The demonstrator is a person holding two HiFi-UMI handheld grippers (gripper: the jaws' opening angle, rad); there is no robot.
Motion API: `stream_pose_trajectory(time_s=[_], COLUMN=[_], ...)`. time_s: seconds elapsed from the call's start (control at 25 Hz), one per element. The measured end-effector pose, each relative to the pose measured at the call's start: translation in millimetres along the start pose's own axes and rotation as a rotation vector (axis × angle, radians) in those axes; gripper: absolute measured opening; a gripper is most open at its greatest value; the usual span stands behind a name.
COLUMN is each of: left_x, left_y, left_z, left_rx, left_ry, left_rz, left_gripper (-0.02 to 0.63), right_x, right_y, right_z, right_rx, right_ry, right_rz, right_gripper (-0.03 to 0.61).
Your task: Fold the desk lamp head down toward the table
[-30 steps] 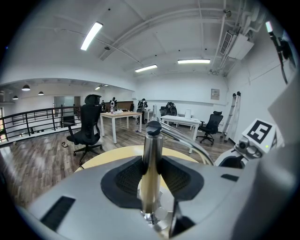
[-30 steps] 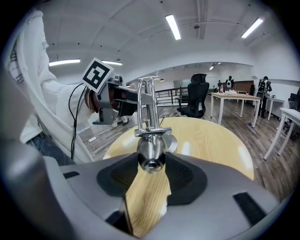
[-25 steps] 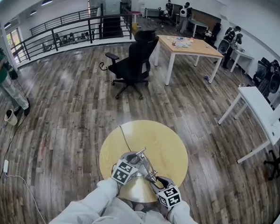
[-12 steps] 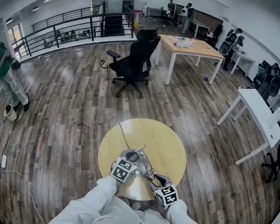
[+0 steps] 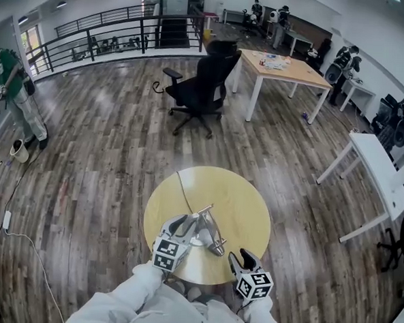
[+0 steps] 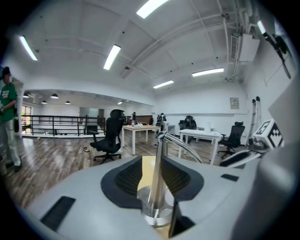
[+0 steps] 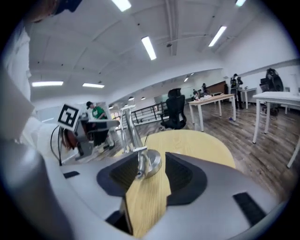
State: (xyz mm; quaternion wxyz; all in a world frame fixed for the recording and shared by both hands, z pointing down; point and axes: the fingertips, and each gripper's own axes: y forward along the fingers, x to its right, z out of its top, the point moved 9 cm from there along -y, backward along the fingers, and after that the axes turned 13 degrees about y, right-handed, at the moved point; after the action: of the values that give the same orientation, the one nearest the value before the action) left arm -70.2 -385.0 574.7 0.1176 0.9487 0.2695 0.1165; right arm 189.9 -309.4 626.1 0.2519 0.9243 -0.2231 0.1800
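The lamp head (image 5: 216, 246) is lying low on the desk (image 5: 247, 201), seemingly folded already. The left gripper (image 5: 186, 226) is straddling the post (image 6: 157, 178) with its jaws wide, and the right gripper (image 5: 242, 257) is hovering at the head's five o'clock, spread and empty.

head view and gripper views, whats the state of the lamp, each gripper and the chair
silver desk lamp: post upright, arm folded down, head low over the round wooden table
left gripper: open, jaws either side of the lamp post
right gripper: open, holding nothing, lamp head just ahead
black office chair: upright, unoccupied
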Motion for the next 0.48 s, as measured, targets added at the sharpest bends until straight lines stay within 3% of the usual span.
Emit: stream_pose_trajectory(time_s=[0.12, 0.24, 0.36, 0.48], left_x=[-1.1, 11.5, 28.3, 43.8], left_y=[-17.9, -28.5, -36.8, -42.2], left_z=[4.6, 6.4, -0.3, -5.1], left_rx=[0.011, -0.018, -0.058, -0.082], left_ry=[-0.064, -0.08, -0.09, -0.122], left_rz=[0.09, 0.139, 0.146, 0.112], left_gripper=[0.121, 0.112, 0.001, 0.0], right_x=[-13.7, -33.8, -55.0, -63.9], right_y=[-7.6, -8.2, -3.6, 1.8], right_z=[37.0, 62.5, 62.4, 49.2], right_rx=[0.176, 0.288, 0.282, 0.216], right_ry=[0.058, 0.045, 0.047, 0.062], right_rz=[-0.057, -0.118, -0.081, -0.065], right_gripper=[0.181, 0.047, 0.018, 0.012])
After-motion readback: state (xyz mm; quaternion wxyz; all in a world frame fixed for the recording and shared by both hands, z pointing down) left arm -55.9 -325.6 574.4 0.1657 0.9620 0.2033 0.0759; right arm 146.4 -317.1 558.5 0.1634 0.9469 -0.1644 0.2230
